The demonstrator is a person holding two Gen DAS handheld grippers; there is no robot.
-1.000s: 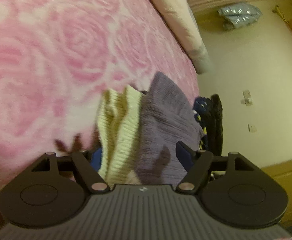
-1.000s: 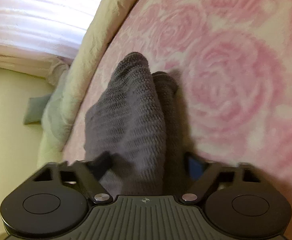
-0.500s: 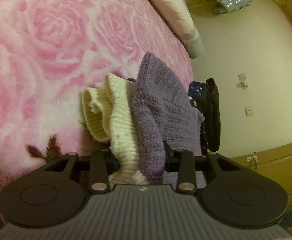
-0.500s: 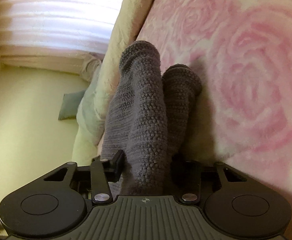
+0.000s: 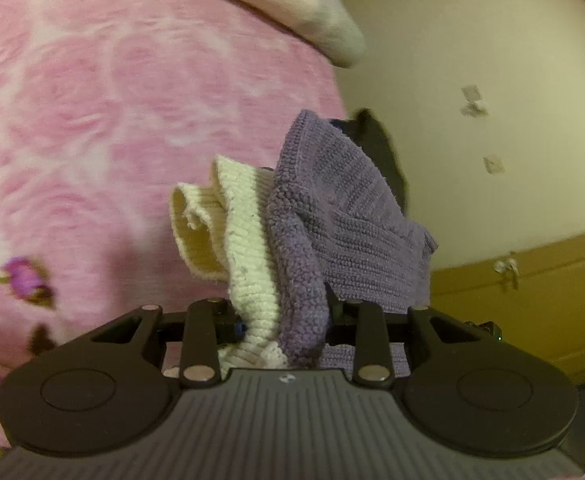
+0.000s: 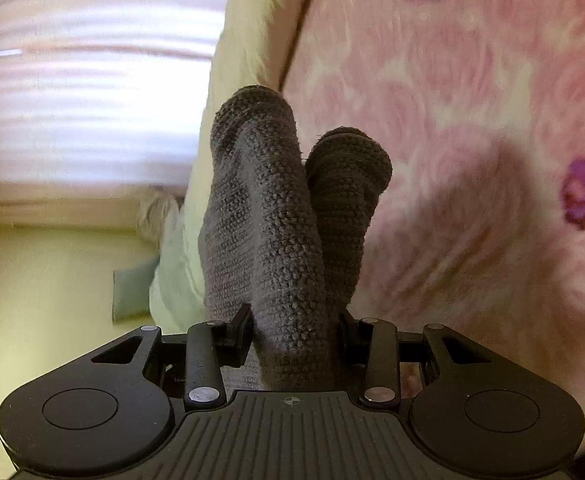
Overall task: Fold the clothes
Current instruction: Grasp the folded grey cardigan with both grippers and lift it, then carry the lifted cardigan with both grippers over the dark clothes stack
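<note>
A knitted sweater, purple (image 5: 344,216) with a cream ribbed part (image 5: 244,240), hangs bunched above the pink bed. My left gripper (image 5: 282,316) has a thick fold of purple and cream knit between its jaws, which are still closing and press on it. In the right wrist view the same knit looks grey-purple (image 6: 268,208) and stands up in two rolled folds. My right gripper (image 6: 296,328) is shut on the base of those folds. The fingertips of both grippers are mostly hidden by the fabric.
A pink rose-patterned blanket (image 5: 92,100) covers the bed, with a cream pillow (image 5: 284,4) at its far edge. A dark garment (image 5: 376,148) lies behind the sweater. A wooden cabinet (image 5: 532,300) stands by the wall. A bright curtained window (image 6: 92,100) shows at the left.
Both grippers went from wide open around the knit to shut on it. Both then rose, lifting the bunched sweater off the blanket.
</note>
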